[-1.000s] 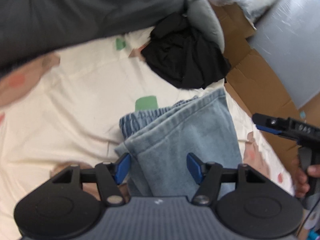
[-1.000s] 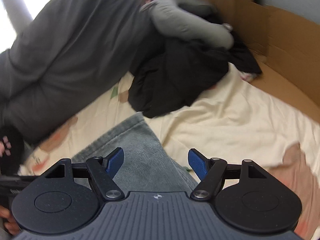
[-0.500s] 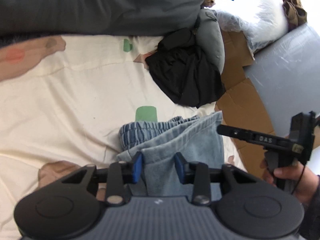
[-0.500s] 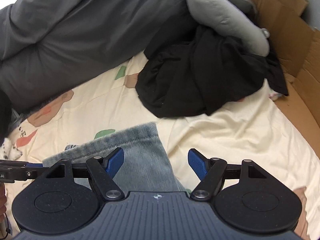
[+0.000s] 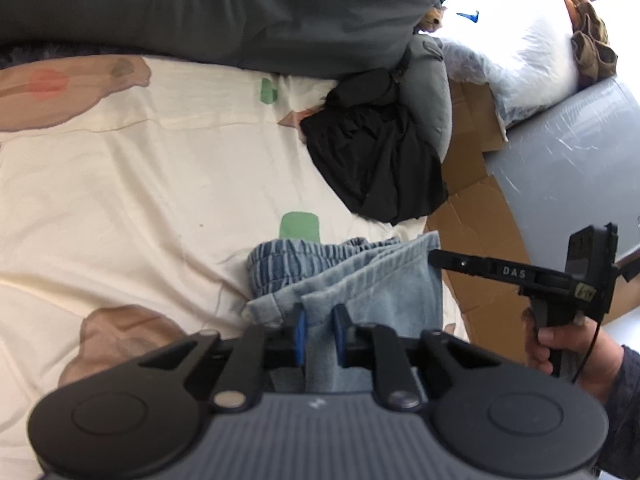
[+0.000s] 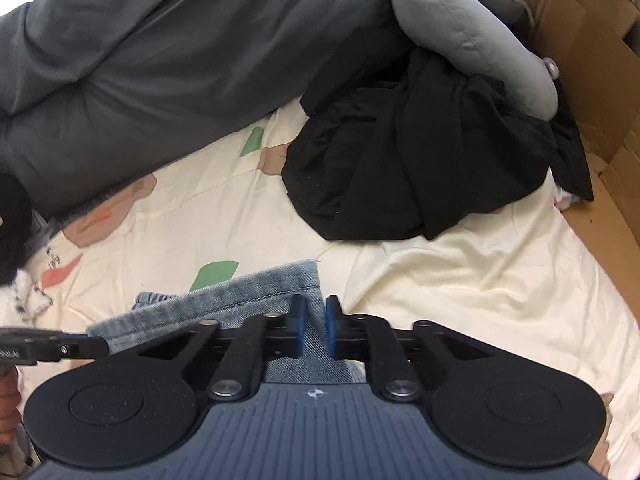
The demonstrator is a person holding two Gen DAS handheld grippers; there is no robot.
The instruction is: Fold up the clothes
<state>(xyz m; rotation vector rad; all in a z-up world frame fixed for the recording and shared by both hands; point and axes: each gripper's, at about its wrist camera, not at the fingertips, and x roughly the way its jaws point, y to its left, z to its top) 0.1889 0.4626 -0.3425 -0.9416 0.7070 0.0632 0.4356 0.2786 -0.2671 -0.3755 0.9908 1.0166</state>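
Light blue jeans lie folded on the cream patterned bedsheet, elastic waistband toward the far side. My left gripper is shut on a fold of denim at the near left part of the jeans. My right gripper is shut on the right edge of the jeans, near the hem corner. The left wrist view shows the right gripper from the side, tip at the jeans' right edge, held by a hand. One finger of the left gripper shows in the right wrist view.
A crumpled black garment lies beyond the jeans, against a grey padded roll. A dark grey duvet covers the far side of the bed. Cardboard and a grey panel border the right edge.
Both grippers went from wide open to shut on the jeans, the left first and then the right. The view pulled back, so the jeans look smaller and farther.
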